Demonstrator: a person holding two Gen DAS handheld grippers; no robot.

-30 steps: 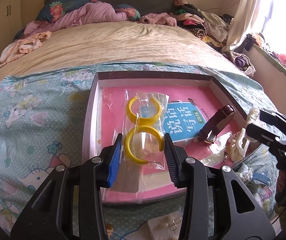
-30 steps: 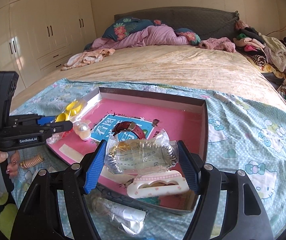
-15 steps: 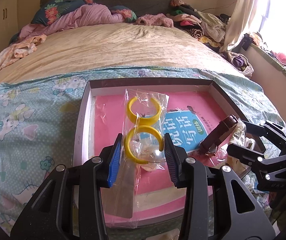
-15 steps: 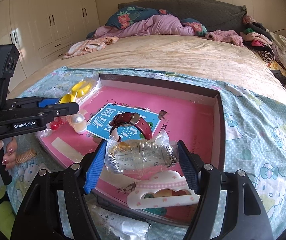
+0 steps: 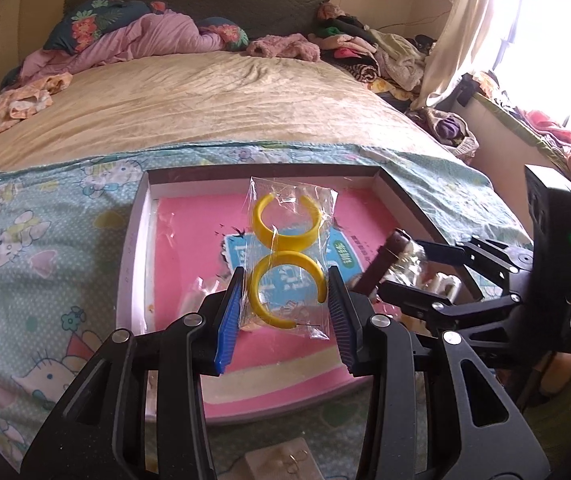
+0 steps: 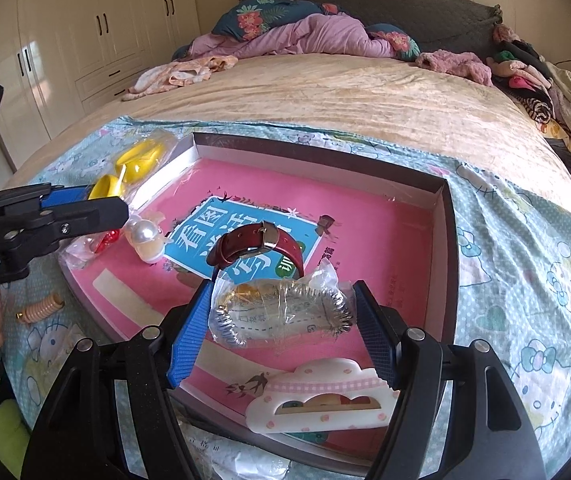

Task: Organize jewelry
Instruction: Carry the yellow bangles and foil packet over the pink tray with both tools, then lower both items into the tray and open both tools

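Note:
My left gripper [image 5: 283,300] is shut on a clear bag with two yellow hoop earrings [image 5: 285,248] and holds it above the pink-lined tray [image 5: 137,240]. The bag also shows in the right wrist view [image 6: 133,168] over the tray's left edge. My right gripper [image 6: 283,320] is shut on a clear packet with a silver-edged piece [image 6: 281,312] and holds it over the tray's near part. A red watch [image 6: 257,244], a pearl clip [image 6: 145,236] and a white cloud-shaped hair clip [image 6: 325,400] lie in the tray [image 6: 441,264].
The tray sits on a cartoon-print cloth [image 5: 45,240] at the foot of a bed. A coiled gold hair tie [image 6: 41,308] and clear packets [image 6: 245,460] lie on the cloth near me. Clothes pile along the bed's far side [image 5: 365,52].
My left gripper has moved left and forward with the earring bag, over the tray. My right gripper has moved forward over the tray with its packet, nearer the watch.

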